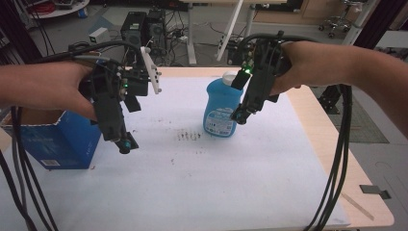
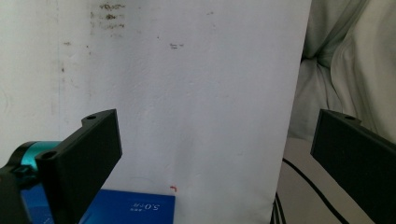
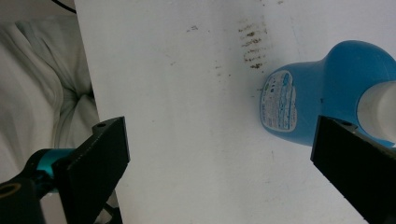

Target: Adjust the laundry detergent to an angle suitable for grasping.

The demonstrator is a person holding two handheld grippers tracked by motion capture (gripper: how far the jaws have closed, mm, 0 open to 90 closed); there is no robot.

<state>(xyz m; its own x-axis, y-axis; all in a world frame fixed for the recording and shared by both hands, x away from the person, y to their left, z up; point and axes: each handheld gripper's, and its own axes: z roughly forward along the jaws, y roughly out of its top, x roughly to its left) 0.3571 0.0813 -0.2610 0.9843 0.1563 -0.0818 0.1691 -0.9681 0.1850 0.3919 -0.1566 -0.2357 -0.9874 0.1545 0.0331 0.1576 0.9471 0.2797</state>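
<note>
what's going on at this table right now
A person holds a hand-held gripper in each hand above a white sheet on the table. The right hand-held gripper hovers, jaws open, just beside the upright blue bottle, not gripping it. The left hand-held gripper hangs open and empty near a blue box at the table's left edge. Nothing has been picked up yet.

Both grippers [image 1: 126, 144] [image 1: 239, 116] raised, jaws apart
</note>
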